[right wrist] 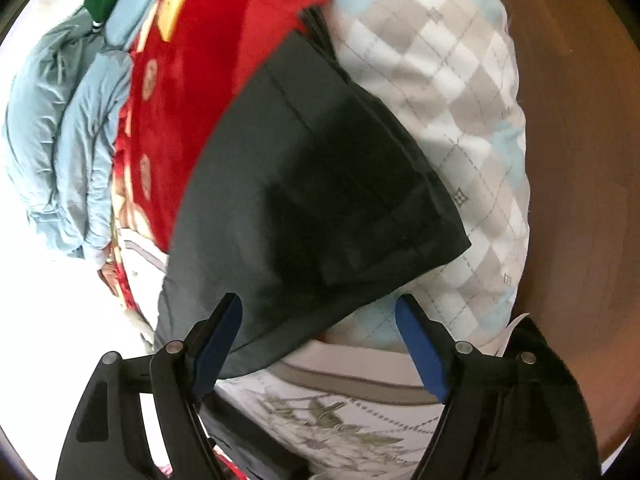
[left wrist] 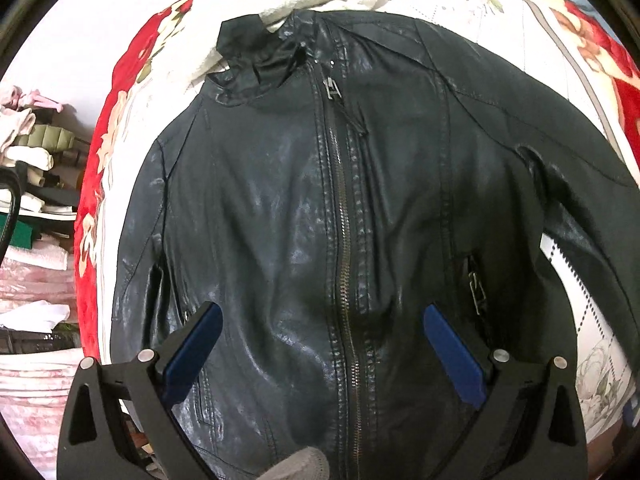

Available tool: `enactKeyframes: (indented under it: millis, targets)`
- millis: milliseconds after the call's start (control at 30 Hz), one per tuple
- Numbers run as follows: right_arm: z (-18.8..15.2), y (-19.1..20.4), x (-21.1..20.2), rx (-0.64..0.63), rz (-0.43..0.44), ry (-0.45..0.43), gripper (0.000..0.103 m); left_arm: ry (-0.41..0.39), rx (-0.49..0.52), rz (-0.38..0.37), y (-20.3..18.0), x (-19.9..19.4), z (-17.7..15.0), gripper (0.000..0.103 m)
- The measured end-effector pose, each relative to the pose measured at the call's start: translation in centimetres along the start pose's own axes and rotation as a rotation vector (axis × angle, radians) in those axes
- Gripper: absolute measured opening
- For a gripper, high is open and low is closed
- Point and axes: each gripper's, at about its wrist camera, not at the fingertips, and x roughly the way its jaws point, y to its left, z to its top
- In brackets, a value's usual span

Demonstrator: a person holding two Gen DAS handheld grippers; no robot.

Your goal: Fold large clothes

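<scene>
The black jacket (left wrist: 320,208) lay front up and zipped on the bed's flowered cover (left wrist: 500,12). Its lower front lay just ahead of the left claw (left wrist: 320,320), which stood wide open and held nothing. The right claw (right wrist: 320,316) was also spread wide and empty, with the jacket's sleeve end (right wrist: 312,184) just ahead of it, against a checked pillow (right wrist: 460,80).
</scene>
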Motion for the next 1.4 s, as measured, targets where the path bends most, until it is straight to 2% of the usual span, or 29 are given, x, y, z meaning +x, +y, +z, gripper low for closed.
enactKeyframes:
  millis: [67,100,167,200,267,400,467,667,733,767,833,867,900,1000,1033,1067,1133,1167,1233,1400]
  targets:
    - [0.3,-0.4,-0.1,0.029,0.048,-0.040,0.079,0.008,0.006,0.002,-0.3,0.2,-0.2,0.103]
    - [0.3,-0.1,-0.3,0.040,0.082,-0.071,0.066,0.009,0.008,0.002,-0.3,0.3,-0.3,0.103]
    - [0.4,0.7,-1.0,0.054,0.137,-0.118,0.046,0.003,0.008,0.000,-0.4,0.3,-0.4,0.103]
    - [0.4,1.2,-1.2,0.051,0.156,-0.138,0.042,-0.001,0.008,0.001,-0.4,0.2,-0.4,0.103]
    - [0.6,1.8,-1.0,0.030,0.172,-0.154,0.040,-0.002,0.012,0.000,-0.6,0.3,-0.4,0.103]
    - [0.5,2.0,-0.8,0.038,0.165,-0.173,0.022,-0.002,0.009,-0.004,-0.8,0.2,-0.2,0.103]
    - [-0.4,3.3,-2.1,0.000,0.153,-0.196,0.018,-0.011,0.000,-0.013,-0.6,-0.2,0.0,0.103]
    - [-3.3,9.5,-6.6,-0.268,0.146,-0.211,0.016,-0.023,-0.054,-0.056,0.3,-1.2,0.7,0.103]
    - [-3.6,11.6,-6.7,-0.383,0.163,-0.200,0.017,-0.028,-0.061,-0.060,0.4,-1.2,0.9,0.103]
    - [-3.1,12.4,-5.9,-0.429,0.159,-0.178,0.021,-0.030,-0.066,-0.060,0.4,-1.1,1.0,0.103]
    - [-1.7,12.4,-4.1,-0.422,0.149,-0.140,0.038,-0.021,-0.072,-0.064,0.3,-0.7,0.9,0.103]
    - [-0.3,11.5,-2.4,-0.370,0.142,-0.106,0.051,-0.018,-0.075,-0.065,0.3,-0.6,0.9,0.103]
    - [0.7,10.6,-1.1,-0.320,0.155,-0.083,0.058,-0.016,-0.076,-0.063,0.2,-0.5,0.8,0.103]
    - [2.7,8.1,1.5,-0.202,0.168,-0.035,0.059,-0.010,-0.075,-0.062,0.2,-0.2,0.5,0.103]
    - [2.9,7.5,1.8,-0.176,0.200,-0.036,0.059,-0.009,-0.073,-0.062,0.2,-0.1,0.5,0.103]
    - [2.8,7.3,1.6,-0.151,0.221,-0.053,0.057,-0.010,-0.071,-0.062,0.1,-0.1,0.4,0.103]
    - [2.5,7.6,0.8,-0.147,0.198,-0.090,0.025,-0.013,-0.075,-0.061,0.2,-0.1,0.4,0.103]
    - [2.1,8.2,0.1,-0.159,0.199,-0.117,0.013,-0.017,-0.080,-0.056,0.2,-0.1,0.5,0.103]
    - [1.6,9.5,-1.5,-0.179,0.193,-0.158,0.012,-0.016,-0.082,-0.041,0.2,0.0,0.6,0.103]
    - [-2.5,17.1,-6.2,-0.384,0.160,-0.213,0.011,0.005,-0.135,-0.028,2.0,0.2,1.5,0.103]
